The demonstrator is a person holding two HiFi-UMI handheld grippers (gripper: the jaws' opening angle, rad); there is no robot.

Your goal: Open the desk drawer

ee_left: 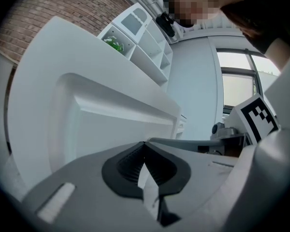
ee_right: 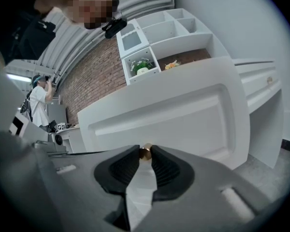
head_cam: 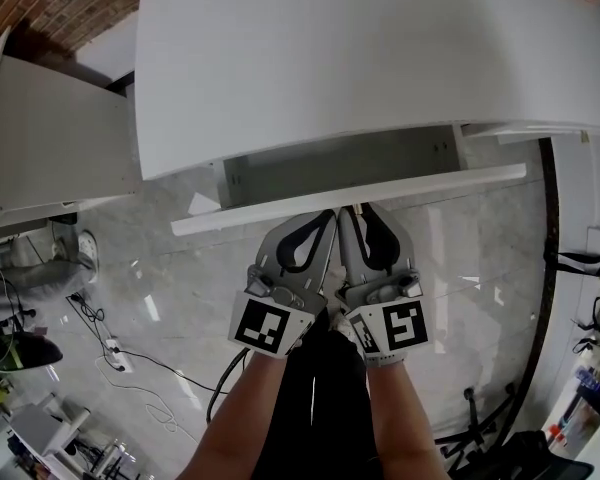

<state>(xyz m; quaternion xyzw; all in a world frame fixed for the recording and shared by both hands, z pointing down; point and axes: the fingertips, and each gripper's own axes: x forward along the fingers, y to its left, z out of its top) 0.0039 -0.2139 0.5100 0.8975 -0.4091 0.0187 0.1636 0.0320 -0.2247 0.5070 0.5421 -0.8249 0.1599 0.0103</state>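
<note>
**Right tongs on the knob, drawer partly out from under the desk**

At far left, a white side panel (head_cam: 50, 138) stands well clear of your work, with loose cables (head_cam: 110, 348) on the floor below it. Your left gripper (head_cam: 330, 216) comes next. Its jaws are together at the tips with nothing between them, and it rests just beside its partner at the drawer front (head_cam: 430, 181). Your right gripper (head_cam: 348, 213) is the one doing the job, its pads clamped on the small brass knob (ee_right: 145, 152) straight ahead of its tips.

The drawer lies directly ahead of both tools. Its long axis runs left to right across you, and it already shows some of its inner wall beneath the desk top (head_cam: 360, 58). The pull probably runs squarely toward your body, at right angles to that front edge. Your forearms sit close behind the tongs, so your own stance looks like the limit. The bare floor (head_cam: 460, 288) to the right seems to give you room to step back.
</note>
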